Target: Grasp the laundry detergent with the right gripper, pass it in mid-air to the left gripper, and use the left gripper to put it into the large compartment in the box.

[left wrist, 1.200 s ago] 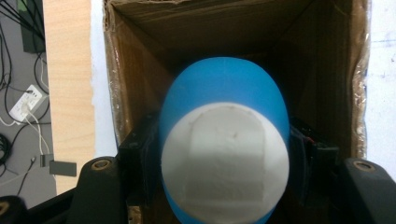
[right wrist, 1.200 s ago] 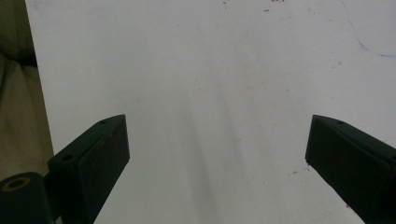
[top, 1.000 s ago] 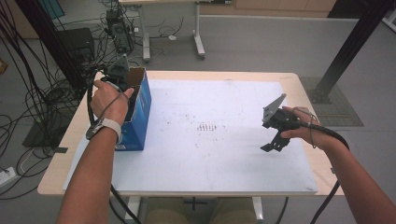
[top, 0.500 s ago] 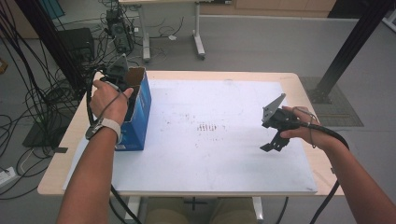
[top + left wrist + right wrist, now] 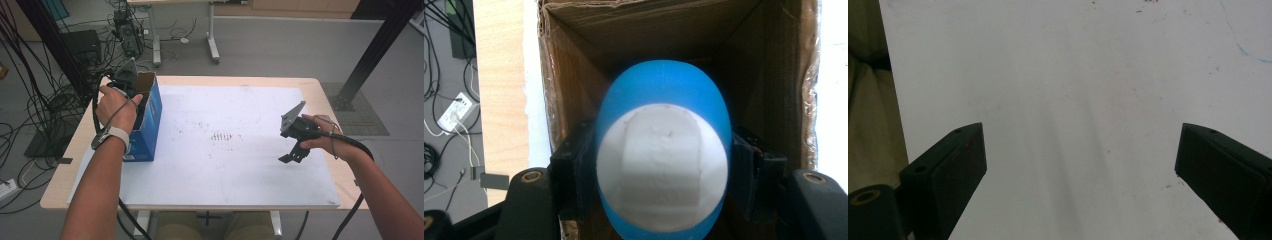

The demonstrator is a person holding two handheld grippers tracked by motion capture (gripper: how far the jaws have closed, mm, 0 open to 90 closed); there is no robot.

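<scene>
Tongs first, from the high view: left gripper point(image 5: 131, 80) reaching down into the open top of a blue box point(image 5: 149, 125) at the far left part of the table point(image 5: 310, 85), hand point(image 5: 116, 107) wrapped around it, jaws hidden inside the box so can't tell their state from up here. Right gripper point(image 5: 291, 156) over at the right side, well apart from the box, hanging above the white sheet point(image 5: 225, 165) with nothing between its jaws. Some dark specks on the sheet near the middle. Cables and a second table on the floor at the far side.

Left gripper view next: looking straight down into the cardboard box point(image 5: 574, 90), brown walls on all sides. Left gripper point(image 5: 664, 175) clamped on a blue cup point(image 5: 664, 95), one black jaw pressed against each side of it. Cup tipped toward the camera, so its white round face point(image 5: 663, 170) fills the near part, with a pale blocky shape in it, can't tell what exactly. So the cup sits inside the box, held between the jaws. Strip of wooden table and floor cables off to the left.

Right gripper view last: right gripper point(image 5: 1080, 165) with jaws spread wide, gripping nothing, just bare white sheet point(image 5: 1073, 75) between and beyond them, a few tiny specks and a faint blue line at the far right.
</scene>
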